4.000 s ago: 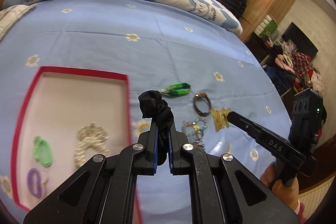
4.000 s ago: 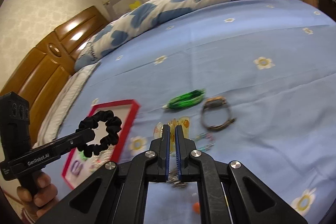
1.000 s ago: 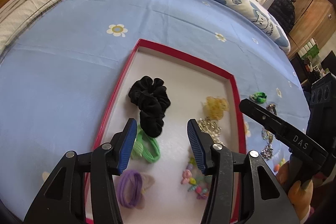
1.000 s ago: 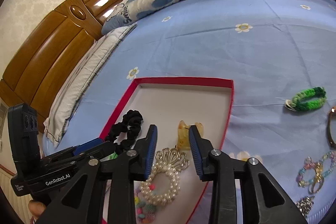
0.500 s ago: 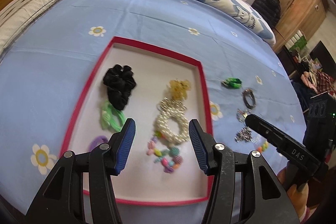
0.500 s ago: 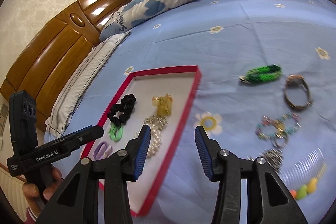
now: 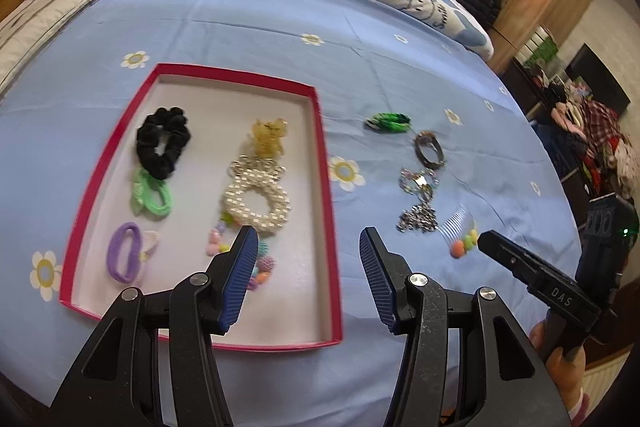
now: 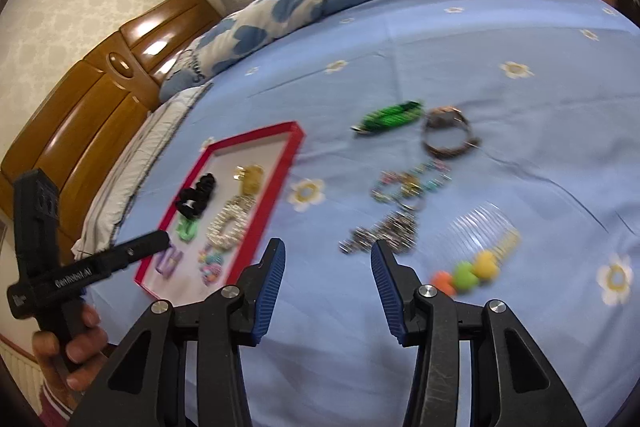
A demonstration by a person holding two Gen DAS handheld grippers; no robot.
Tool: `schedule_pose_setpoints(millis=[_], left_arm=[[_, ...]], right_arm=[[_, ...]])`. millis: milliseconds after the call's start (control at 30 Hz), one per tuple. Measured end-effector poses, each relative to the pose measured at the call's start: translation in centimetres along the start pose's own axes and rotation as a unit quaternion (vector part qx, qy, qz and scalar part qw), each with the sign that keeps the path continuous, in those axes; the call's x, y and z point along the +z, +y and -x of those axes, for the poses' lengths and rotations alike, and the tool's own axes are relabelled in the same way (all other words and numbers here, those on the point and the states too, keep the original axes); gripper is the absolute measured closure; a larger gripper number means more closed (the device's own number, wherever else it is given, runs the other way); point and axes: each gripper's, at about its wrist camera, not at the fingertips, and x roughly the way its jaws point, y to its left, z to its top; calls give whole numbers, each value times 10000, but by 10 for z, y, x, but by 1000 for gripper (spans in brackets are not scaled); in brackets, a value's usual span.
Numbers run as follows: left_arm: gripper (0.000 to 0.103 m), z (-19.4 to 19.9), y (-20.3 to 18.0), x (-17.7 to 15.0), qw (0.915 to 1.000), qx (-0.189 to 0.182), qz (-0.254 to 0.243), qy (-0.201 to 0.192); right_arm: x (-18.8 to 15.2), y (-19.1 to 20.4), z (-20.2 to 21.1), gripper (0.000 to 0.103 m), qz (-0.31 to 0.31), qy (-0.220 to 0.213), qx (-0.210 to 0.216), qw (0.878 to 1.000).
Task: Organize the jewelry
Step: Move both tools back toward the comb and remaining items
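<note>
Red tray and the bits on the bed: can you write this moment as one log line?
left tool: open, empty | right tool: open, empty | red tray: partly filled | green bracelet: on bed

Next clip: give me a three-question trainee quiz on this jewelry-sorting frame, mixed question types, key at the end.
1. True or false: the black scrunchie lies inside the red tray.
2. Multiple choice: which item is still on the blue bedsheet, outside the tray?
A. the pearl hair tie
B. the green braided bracelet
C. the purple hair tie
3. Short answer: what is held between the jaws of the left gripper and the right gripper?

Key
1. True.
2. B.
3. Nothing; both stand open and empty. The right gripper's jaws have just been opening.
</note>
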Motion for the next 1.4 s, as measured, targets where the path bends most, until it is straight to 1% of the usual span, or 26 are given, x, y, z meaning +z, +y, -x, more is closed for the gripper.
schedule_pose_setpoints(millis=[333, 533, 700, 833, 900, 967, 1100, 1133, 1167, 1267, 1400], left_arm=[[51, -12, -32, -9, 9991, -90, -375, 160], [51, -23, -55, -13, 9966, -97, -775, 277], [51, -40, -73, -11, 9931, -114, -1088, 422], [51, -56, -87, -10, 9900, -79, -1314, 508], [51, -66, -94, -9, 9878, -32, -1443, 583], [51, -77, -100, -7, 9858, -5, -1551, 650], [51, -95, -111, -2, 9819, -4, -1718, 798], [51, -98, -113, -1, 9811, -10, -1748, 835], [51, -103, -117, 0, 9795, -17, -1808, 886], [51, -116, -127, 1, 9762, -28, -1934, 975], [51, -136, -136, 4, 9734, -48, -2006, 1110]], right_arm=[[-15, -42, 26, 56, -308, -141, -377, 9987], [-17, -58, 29, 56, -438, -133, -495, 9977], [-16, -68, 19, 56, -470, -15, -552, 9974], [-14, -77, 2, 56, -552, 137, -543, 9969], [-12, -81, -8, 56, -594, 241, -556, 9964], [-11, -86, -23, 54, -635, 463, -472, 9958], [-6, -88, -34, 53, -532, 406, -348, 9971], [-4, -88, -35, 57, -509, 401, -371, 9972], [-2, -89, -35, 64, -489, 378, -398, 9973], [1, -95, -31, 74, -622, 289, -242, 9973], [2, -103, -23, 74, -738, 184, -218, 9969]])
